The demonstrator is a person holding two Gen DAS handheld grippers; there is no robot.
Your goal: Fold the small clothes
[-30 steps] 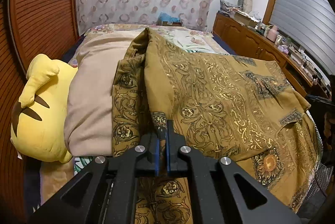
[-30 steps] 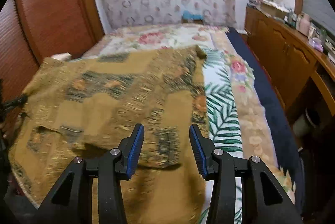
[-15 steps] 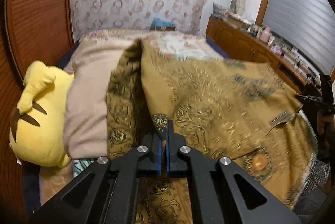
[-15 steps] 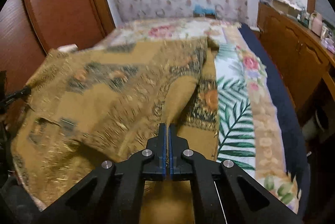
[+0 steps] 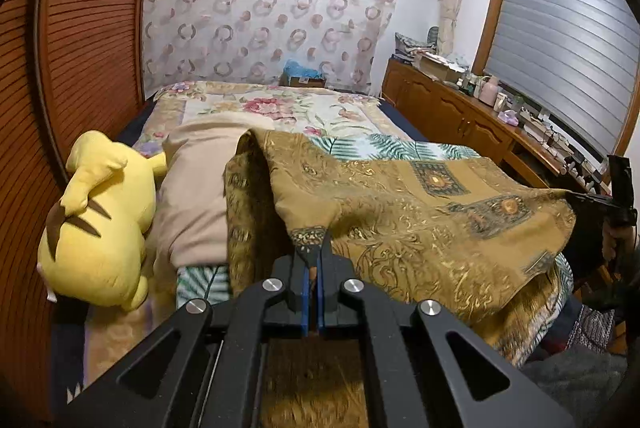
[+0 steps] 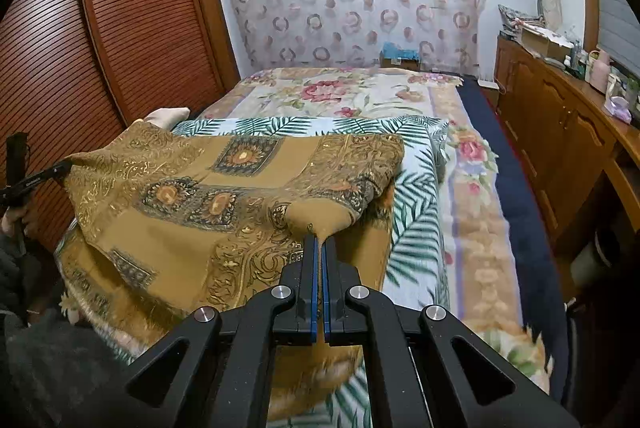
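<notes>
Bed; both grippers pinch lifted ochre garment, angled down.

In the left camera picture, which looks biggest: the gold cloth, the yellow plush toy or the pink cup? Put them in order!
1. Gold cloth, easily the biggest.
2. Yellow plush toy.
3. Pink cup, tiny, but it stands far off on the sideboard, so its real size is unsure.

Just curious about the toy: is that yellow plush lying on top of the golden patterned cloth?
No, the yellow plush lies beside a beige pillow, apart from the golden cloth.
</notes>
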